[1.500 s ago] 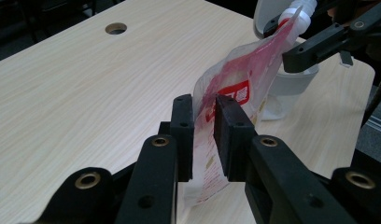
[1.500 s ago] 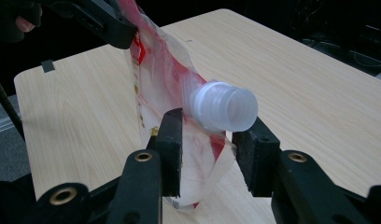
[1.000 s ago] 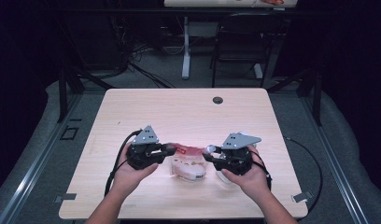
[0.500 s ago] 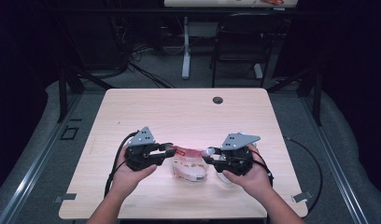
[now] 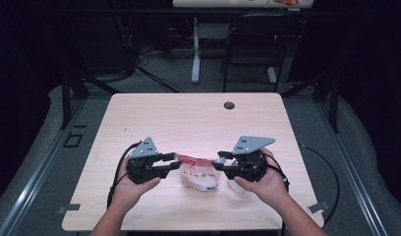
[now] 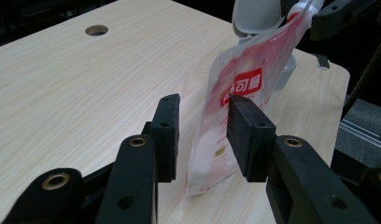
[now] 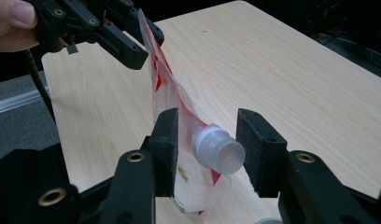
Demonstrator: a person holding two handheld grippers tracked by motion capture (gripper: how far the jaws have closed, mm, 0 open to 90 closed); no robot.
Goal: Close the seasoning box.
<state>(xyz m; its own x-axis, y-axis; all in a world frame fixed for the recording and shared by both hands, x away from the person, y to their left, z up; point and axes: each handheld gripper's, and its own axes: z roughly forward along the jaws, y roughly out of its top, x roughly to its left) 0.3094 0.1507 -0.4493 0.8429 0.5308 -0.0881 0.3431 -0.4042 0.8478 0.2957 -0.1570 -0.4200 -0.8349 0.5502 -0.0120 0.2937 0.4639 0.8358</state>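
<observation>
While red-and-white spout pouch (image 5: 200,173) is standing near table's (image 5: 188,118) front edge between both tools, left gripper (image 6: 203,135) is straddling its edge, jaws apart, not clamping. Right gripper (image 7: 208,151) is bracketing white spout (image 7: 218,148), jaws wide. Grasp apparently pending; spout looking uncapped.

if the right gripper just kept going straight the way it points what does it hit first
Most likely the white spout of the red and white pouch, which sits between the right gripper's open jaws. Beyond it is the left gripper.

Red-white pouch (image 5: 200,173) between both tongs
</observation>
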